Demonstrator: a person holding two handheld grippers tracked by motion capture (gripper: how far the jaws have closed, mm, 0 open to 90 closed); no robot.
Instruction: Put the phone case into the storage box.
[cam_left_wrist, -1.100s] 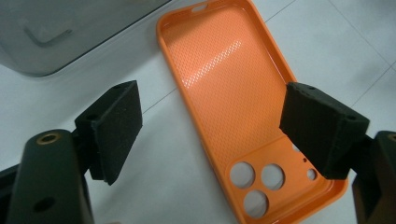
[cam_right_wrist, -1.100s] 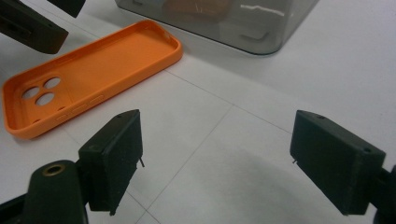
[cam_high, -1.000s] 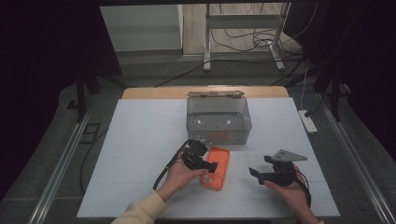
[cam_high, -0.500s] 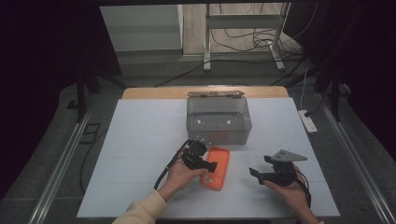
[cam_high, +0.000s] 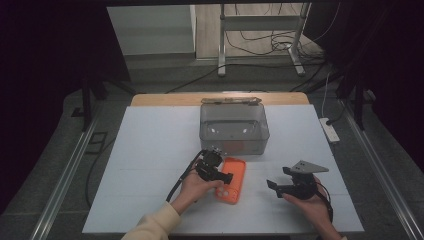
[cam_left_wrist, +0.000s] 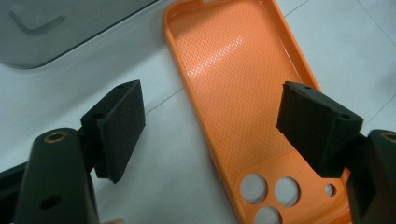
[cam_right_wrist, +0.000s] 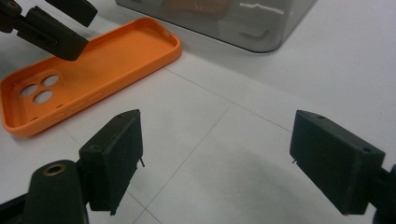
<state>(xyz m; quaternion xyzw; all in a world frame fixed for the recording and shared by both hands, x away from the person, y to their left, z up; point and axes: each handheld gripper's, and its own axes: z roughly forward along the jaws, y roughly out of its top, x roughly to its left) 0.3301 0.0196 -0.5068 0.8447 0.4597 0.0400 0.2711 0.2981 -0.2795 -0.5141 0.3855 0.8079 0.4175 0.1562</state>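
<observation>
An orange phone case (cam_high: 236, 176) lies hollow side up on the white table (cam_high: 150, 165), with its camera holes toward the person. My left gripper (cam_high: 226, 177) hovers over the case's near end with the jaws wide open. In the left gripper view, one pad (cam_left_wrist: 119, 126) is over bare table and the other pad (cam_left_wrist: 317, 123) is over the case's (cam_left_wrist: 233, 79) far rim, and neither presses on it. My right gripper (cam_high: 278, 180) stands open over bare table to the right of the case, with nothing between its pads (cam_right_wrist: 116, 154).
A clear plastic bin (cam_high: 235, 142) stands just behind the case, and a small L-shaped thing (cam_left_wrist: 32, 23) shows through its wall. A white power strip (cam_high: 330, 131) lies past the table's right edge. Bare table stretches left and right of the bin.
</observation>
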